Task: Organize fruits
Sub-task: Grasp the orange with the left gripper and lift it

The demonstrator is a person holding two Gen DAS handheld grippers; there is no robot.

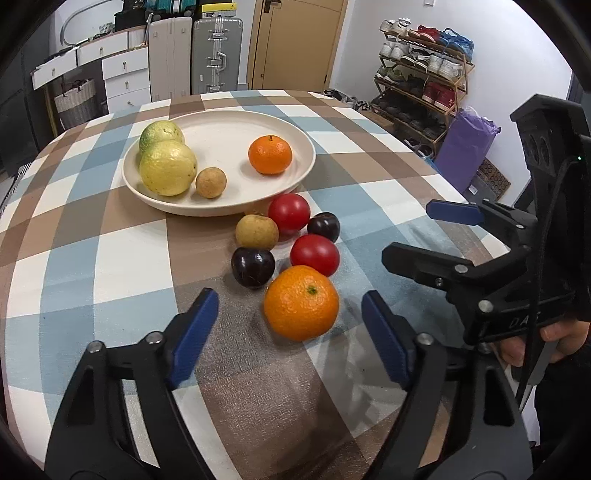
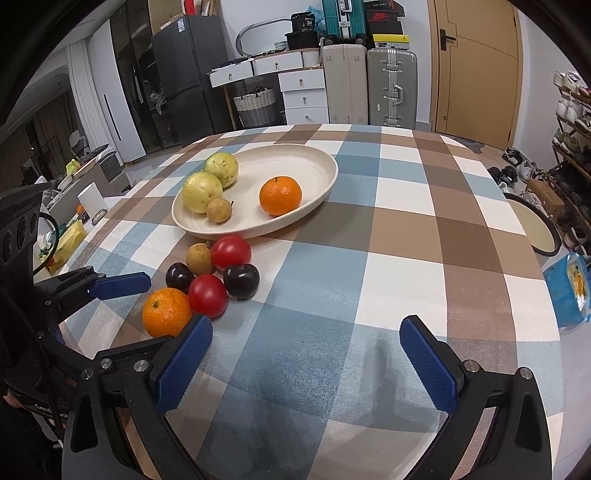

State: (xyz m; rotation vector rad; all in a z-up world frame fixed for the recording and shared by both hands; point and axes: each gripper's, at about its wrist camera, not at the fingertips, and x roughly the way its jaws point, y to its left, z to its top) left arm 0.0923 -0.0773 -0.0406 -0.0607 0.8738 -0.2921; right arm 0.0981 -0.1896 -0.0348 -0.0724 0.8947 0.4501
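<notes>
Straddling loose mandarin (image 1: 301,302) at frame centre, left gripper (image 1: 290,334) gaping, pads not touching; round fruit risking rolling into tomato (image 1: 314,254). Right gripper (image 2: 306,363) idling wide, empty.

a black box (image 2: 305,23) atop the white drawers shows "36"; other lettering stays unreadable.

Wooden door (image 2: 476,70) closed, set in white wall (image 1: 498,48). Left of door: grey hard-shell suitcase (image 2: 391,88) beside beige suitcase (image 2: 345,86), then white drawer unit (image 2: 304,96) with wicker basket (image 2: 255,105). Further left, dark fridge (image 2: 188,81). Right of door: wooden shoe rack (image 1: 424,81), full; purple bag (image 1: 463,147) at its foot. Lighting even.
</notes>
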